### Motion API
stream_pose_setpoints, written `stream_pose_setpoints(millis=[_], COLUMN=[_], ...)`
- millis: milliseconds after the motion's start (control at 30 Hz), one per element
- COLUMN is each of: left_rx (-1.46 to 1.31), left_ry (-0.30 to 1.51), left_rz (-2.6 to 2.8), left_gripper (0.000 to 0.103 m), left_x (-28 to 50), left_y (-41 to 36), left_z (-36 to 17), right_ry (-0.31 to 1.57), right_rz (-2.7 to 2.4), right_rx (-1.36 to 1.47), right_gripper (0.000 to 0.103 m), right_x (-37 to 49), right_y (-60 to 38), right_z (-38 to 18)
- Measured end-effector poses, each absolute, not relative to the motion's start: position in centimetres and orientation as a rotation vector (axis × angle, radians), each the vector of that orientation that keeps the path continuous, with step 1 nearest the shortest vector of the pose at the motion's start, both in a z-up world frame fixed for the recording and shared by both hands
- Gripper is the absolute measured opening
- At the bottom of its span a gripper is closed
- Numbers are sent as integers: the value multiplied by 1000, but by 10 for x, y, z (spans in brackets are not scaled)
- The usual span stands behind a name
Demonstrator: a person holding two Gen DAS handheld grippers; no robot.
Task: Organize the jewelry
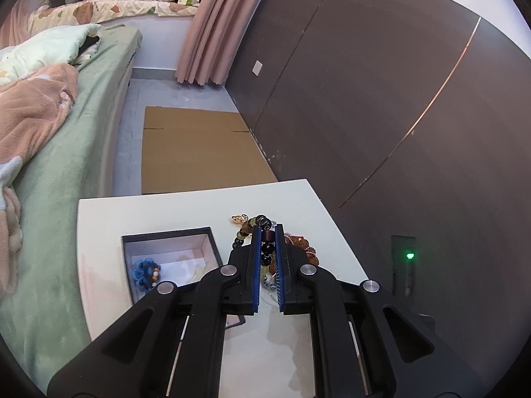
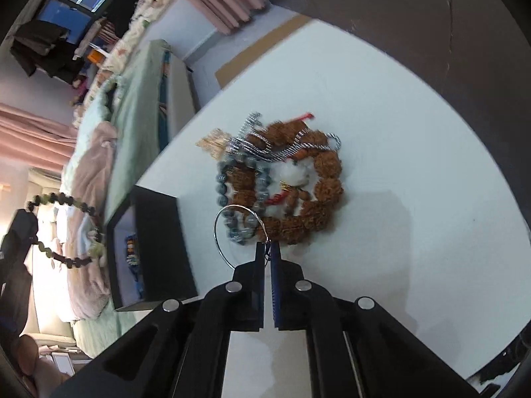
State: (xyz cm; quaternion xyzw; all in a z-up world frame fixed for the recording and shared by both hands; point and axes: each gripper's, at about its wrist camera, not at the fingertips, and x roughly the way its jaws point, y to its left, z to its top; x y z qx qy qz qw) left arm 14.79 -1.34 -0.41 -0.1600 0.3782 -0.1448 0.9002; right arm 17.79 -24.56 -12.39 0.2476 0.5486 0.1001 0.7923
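Observation:
My left gripper [image 1: 267, 232] is shut on a dark and green bead bracelet [image 1: 248, 227] and holds it above the white table [image 1: 159, 209]. The same bracelet hangs from the left gripper at the far left of the right wrist view [image 2: 63, 199]. My right gripper [image 2: 268, 248] is shut on a thin silver hoop [image 2: 220, 229] just in front of a jewelry pile: a brown seed bracelet [image 2: 327, 185], a grey bead bracelet [image 2: 222, 185], a silver chain [image 2: 252, 146]. A black open box [image 1: 169, 255] holds a blue bead piece [image 1: 144, 270].
A bed with green sheet [image 1: 59, 172] runs along the left of the table. Flat cardboard [image 1: 199, 152] lies on the floor beyond the table. A dark wall panel [image 1: 381, 99] stands to the right. A gold butterfly piece [image 1: 239, 218] lies by the pile.

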Motion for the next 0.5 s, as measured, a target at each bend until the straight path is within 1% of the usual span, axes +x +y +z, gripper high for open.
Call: stream_pose_setpoints(millis=[233, 400, 433, 467, 500], left_rx=[-336, -366, -373, -383, -388], left_ry=[753, 788, 796, 802, 800], left_rz=[-250, -206, -197, -185, -175], left_gripper=[9, 9, 16, 26, 53], left_x=[127, 124, 124, 124, 122], left_y=[9, 29, 31, 35, 38], left_z=[5, -4, -6, -8, -8], right_ry=[1070, 1035, 1030, 1024, 1019], right_rz=[291, 346, 357, 372, 383], right_rx=[555, 573, 577, 581, 584], right_gripper=[3, 3, 3, 3, 3], right_x=[165, 159, 159, 159, 159], right_y=[-240, -229, -224, -219, -215], right_z=[-94, -85, -83, -81, -80])
